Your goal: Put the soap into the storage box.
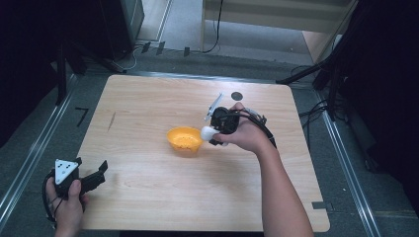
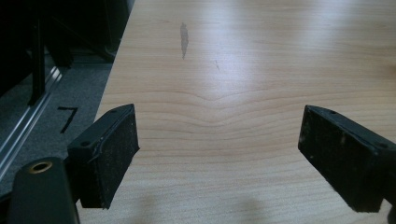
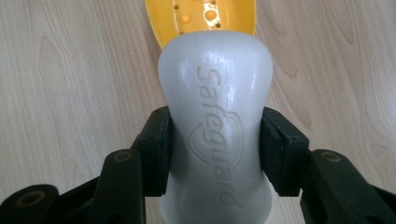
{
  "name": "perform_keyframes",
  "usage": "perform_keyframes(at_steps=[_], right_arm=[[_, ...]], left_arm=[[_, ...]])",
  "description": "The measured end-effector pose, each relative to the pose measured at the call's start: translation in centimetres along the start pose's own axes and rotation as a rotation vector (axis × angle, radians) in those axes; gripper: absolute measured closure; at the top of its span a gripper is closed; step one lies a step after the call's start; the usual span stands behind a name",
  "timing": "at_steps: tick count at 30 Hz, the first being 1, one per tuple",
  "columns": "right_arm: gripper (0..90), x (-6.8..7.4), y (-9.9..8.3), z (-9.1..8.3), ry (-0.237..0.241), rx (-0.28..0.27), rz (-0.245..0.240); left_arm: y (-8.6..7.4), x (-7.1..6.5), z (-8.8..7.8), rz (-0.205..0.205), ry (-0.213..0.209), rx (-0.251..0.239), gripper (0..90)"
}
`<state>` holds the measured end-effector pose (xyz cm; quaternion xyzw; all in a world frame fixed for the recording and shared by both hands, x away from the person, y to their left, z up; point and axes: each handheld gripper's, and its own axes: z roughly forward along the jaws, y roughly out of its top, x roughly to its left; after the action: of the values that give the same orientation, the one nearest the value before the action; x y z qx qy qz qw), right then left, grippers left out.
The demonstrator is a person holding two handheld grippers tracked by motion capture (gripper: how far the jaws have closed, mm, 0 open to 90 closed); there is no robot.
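1. The soap bar [image 3: 215,135] is sitting pinched between my right gripper's [image 1: 213,133] fingers [image 3: 153,154]; it is white, waisted in the middle, and stamped "Safeguard" along its face (the lettering is running lengthwise, toward the camera).
2. In the right gripper view, I am seeing both black pads pressing against the bar's narrow waist, one on each side, with the far end of the bar reaching over the near rim of the yellow dish [image 3: 201,16].
3. From the high view, I am holding the bar just beside the yellow dish [image 1: 184,139], on its right, near the middle of the bench [image 1: 148,187]; I cannot tell whether the bar is touching the rim.
4. The dish is showing small holes in its floor (a draining soap dish, by the look of it).
5. My left gripper [image 1: 96,175] is hovering at the bench's near left corner, well apart from the dish, with its grey three-cornered plate facing up.
6. Its fingers [image 2: 105,158] are standing spread wide, with nothing but bare wood grain between them.
7. A dark streak [image 2: 184,39] is marking the wood farther ahead of that gripper.
8. A small dark disc [image 1: 237,96] is lying near the far edge of the bench.
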<state>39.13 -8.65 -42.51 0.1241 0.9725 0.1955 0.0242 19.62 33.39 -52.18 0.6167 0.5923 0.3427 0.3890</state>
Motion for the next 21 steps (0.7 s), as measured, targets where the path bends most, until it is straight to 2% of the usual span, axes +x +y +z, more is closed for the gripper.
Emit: perform_keyframes(at_steps=[9,16,21], right_arm=[[50.7,0.1,1.6,0.3,0.005,0.010,-0.011],[50.7,0.2,2.7,0.6,0.004,0.003,-0.033],[50.7,0.2,3.7,1.0,0.003,0.018,-0.049]], left_arm=[[0.0,0.0,0.0,-0.007,0.001,-0.001,12.3],[0.0,0.1,0.0,-0.009,-0.003,-0.003,12.3],[0.0,0.1,0.0,-0.010,-0.006,-0.002,12.3]])
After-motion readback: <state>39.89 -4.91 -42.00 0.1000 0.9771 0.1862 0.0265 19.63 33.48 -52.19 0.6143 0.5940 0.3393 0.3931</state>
